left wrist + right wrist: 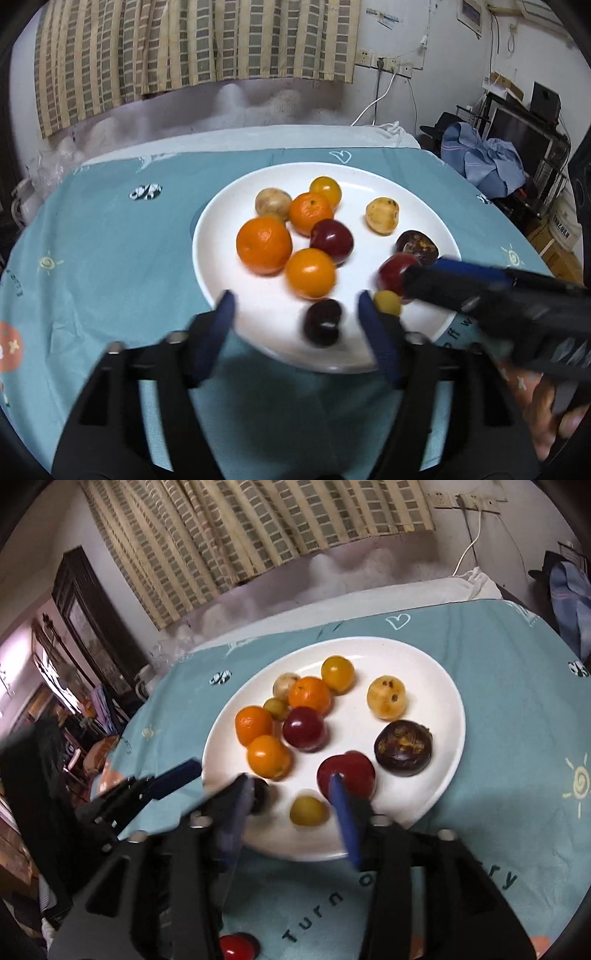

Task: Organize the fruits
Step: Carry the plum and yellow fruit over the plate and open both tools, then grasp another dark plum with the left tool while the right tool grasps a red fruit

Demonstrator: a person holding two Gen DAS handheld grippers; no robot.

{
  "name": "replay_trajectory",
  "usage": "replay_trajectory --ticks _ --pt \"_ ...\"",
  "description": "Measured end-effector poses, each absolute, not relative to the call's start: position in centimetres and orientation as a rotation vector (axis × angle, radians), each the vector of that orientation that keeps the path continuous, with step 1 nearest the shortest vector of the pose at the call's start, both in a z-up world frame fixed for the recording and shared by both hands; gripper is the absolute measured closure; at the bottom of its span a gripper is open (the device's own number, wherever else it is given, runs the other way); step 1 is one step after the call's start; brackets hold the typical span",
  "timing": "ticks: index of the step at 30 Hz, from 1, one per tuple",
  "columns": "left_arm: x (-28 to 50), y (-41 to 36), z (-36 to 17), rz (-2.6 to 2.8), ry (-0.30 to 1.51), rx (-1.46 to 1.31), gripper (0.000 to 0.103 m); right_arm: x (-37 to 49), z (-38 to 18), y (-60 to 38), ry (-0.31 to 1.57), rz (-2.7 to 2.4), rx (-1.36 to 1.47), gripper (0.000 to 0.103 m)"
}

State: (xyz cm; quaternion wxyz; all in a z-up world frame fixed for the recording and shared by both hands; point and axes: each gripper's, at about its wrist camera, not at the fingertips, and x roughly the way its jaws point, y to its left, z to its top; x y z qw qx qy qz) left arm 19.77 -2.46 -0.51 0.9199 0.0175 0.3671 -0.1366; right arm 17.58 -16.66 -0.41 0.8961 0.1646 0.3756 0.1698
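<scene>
On white plate: 3 oranges, glossy red plums.

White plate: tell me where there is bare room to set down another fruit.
The white plate is bare along its far right rim behind the pale yellow fruit, and mid-plate between that fruit and the red plum. The left cluster around the oranges is crowded.

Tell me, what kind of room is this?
Probably a lived-in home, perhaps a dining corner. A white plate of fruit sits on a blue patterned tablecloth, a striped curtain hangs behind, and clothes lie heaped by a shelf.
</scene>
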Motion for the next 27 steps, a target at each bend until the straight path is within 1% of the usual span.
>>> replay_trajectory --ticks 1,2,4,5,6,7,8,9,12,17,25,27 --pt "19.7 -2.0 -0.4 -0.275 0.753 0.021 0.019 17.3 -0.1 -17.0 0.765 0.348 0.348 0.042" --pt "19.6 -1.6 -0.3 -0.267 0.752 0.011 0.013 17.1 0.2 -17.1 0.761 0.351 0.354 0.042" --pt "18.7 -0.8 0.0 -0.241 0.735 -0.003 0.009 16.0 0.8 -17.5 0.751 0.357 0.379 0.040" --pt "18.1 -0.4 0.1 -0.227 0.728 0.000 0.007 15.5 1.0 -17.7 0.745 0.356 0.387 0.035" --pt "17.4 -0.2 0.1 -0.214 0.724 0.006 0.005 14.5 1.2 -17.9 0.737 0.356 0.391 0.026" --pt "16.4 0.2 -0.1 -0.198 0.723 0.015 0.004 13.6 1.2 -18.0 0.731 0.355 0.388 0.020" --pt "15.7 0.4 -0.2 -0.192 0.723 0.021 0.004 12.6 1.2 -18.2 0.720 0.347 0.385 0.008" --pt "14.3 0.6 -0.7 -0.194 0.729 0.038 0.003 11.3 1.1 -18.5 0.705 0.333 0.384 0.005" --pt "11.3 0.6 -1.6 -0.207 0.747 0.096 0.003 8.9 0.2 -19.3 0.713 0.332 0.421 0.005" --pt "7.7 0.5 -1.8 -0.195 0.716 0.154 0.002 7.0 -1.3 -21.2 0.750 0.354 0.578 0.005" --pt "8.9 1.3 -3.6 -0.218 0.812 0.118 0.002 7.4 -1.7 -21.8 0.781 0.340 0.618 0.005" --pt "9.3 2.0 -3.3 -0.205 0.805 0.100 0.002 7.3 -1.5 -21.6 0.776 0.342 0.609 0.005"
